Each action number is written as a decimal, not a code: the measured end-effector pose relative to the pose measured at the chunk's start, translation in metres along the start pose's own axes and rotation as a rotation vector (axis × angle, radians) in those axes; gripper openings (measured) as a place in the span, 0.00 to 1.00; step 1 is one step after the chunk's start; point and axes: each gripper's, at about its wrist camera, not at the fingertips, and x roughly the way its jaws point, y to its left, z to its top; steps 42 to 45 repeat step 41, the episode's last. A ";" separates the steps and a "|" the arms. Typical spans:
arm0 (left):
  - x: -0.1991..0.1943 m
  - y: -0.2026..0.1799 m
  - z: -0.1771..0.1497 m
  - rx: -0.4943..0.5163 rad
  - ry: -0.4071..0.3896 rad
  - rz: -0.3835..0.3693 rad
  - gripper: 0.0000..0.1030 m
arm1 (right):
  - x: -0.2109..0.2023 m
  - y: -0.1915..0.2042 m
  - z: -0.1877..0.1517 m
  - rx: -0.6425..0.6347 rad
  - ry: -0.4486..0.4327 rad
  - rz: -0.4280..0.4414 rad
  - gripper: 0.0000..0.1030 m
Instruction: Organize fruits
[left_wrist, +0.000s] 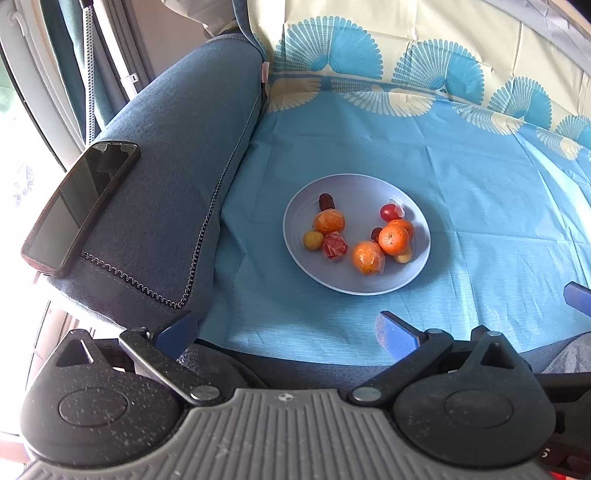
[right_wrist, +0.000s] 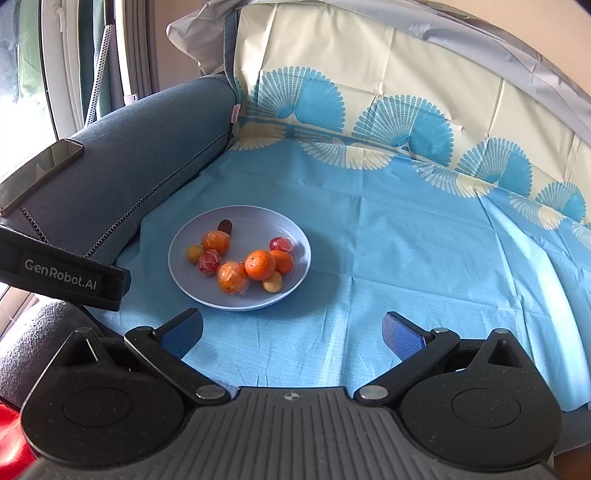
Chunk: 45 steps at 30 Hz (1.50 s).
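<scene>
A pale blue plate (left_wrist: 325, 280) sits on a blue cloth; it also shows in the right wrist view (right_wrist: 184, 280). On it lie several small fruits: a bare orange (left_wrist: 393, 239) (right_wrist: 260, 264), wrapped oranges (left_wrist: 328, 222) (right_wrist: 232, 277), a wrapped red fruit (left_wrist: 334, 246) (right_wrist: 208, 262), a red cherry tomato (left_wrist: 388, 212) (right_wrist: 277, 243), small yellow fruits (left_wrist: 312, 240) (right_wrist: 272, 282) and a dark date (left_wrist: 326, 201) (right_wrist: 224, 226). My left gripper (left_wrist: 286, 332) is open and empty, near the plate's front. My right gripper (right_wrist: 291, 332) is open and empty, to the plate's front right.
A blue-grey sofa armrest (left_wrist: 166, 166) (right_wrist: 140, 158) rises left of the plate, with a black phone (left_wrist: 81, 206) (right_wrist: 40, 171) lying on it. The patterned cloth (left_wrist: 461, 184) (right_wrist: 424, 240) runs up the backrest. The left gripper's body (right_wrist: 62, 275) shows at left in the right wrist view.
</scene>
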 end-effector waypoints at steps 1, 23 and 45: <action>0.000 0.000 0.000 -0.001 0.001 0.003 1.00 | 0.000 0.000 0.000 -0.001 0.001 0.001 0.99; -0.003 -0.003 -0.001 0.027 -0.007 0.025 1.00 | 0.000 0.000 0.000 0.002 -0.009 0.005 0.99; -0.007 -0.001 0.001 0.006 -0.039 0.068 1.00 | -0.001 -0.002 0.005 0.001 -0.014 0.014 0.99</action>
